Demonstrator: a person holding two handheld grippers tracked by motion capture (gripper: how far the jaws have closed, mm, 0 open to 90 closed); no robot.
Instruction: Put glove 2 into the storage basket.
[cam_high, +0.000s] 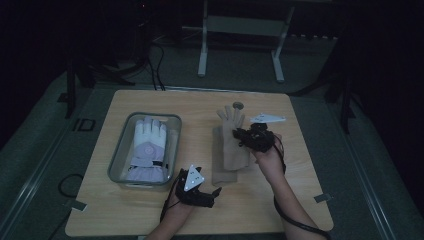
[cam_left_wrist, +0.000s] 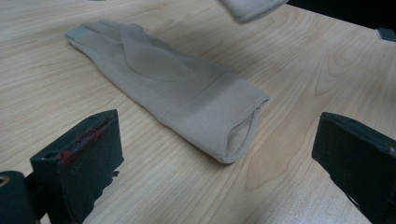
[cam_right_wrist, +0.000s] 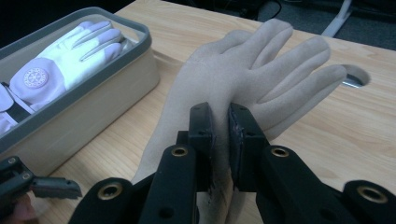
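Right tool (cam_right_wrist: 219, 140) pinching beige glove (cam_right_wrist: 261, 65), clear of bin (cam_right_wrist: 93, 88)

The high view looks forward and down from above the person's side, taking in the whole light wooden table (cam_high: 150, 210). The left gripper view sits low and close, looking across the beige fabric glove lying flat (cam_left_wrist: 177, 93). The right gripper view looks along its jaws, close on the lifted beige glove (cam_right_wrist: 261, 60), towards the grey-rimmed clear tub (cam_right_wrist: 93, 79) shared with the high view (cam_high: 117, 155).
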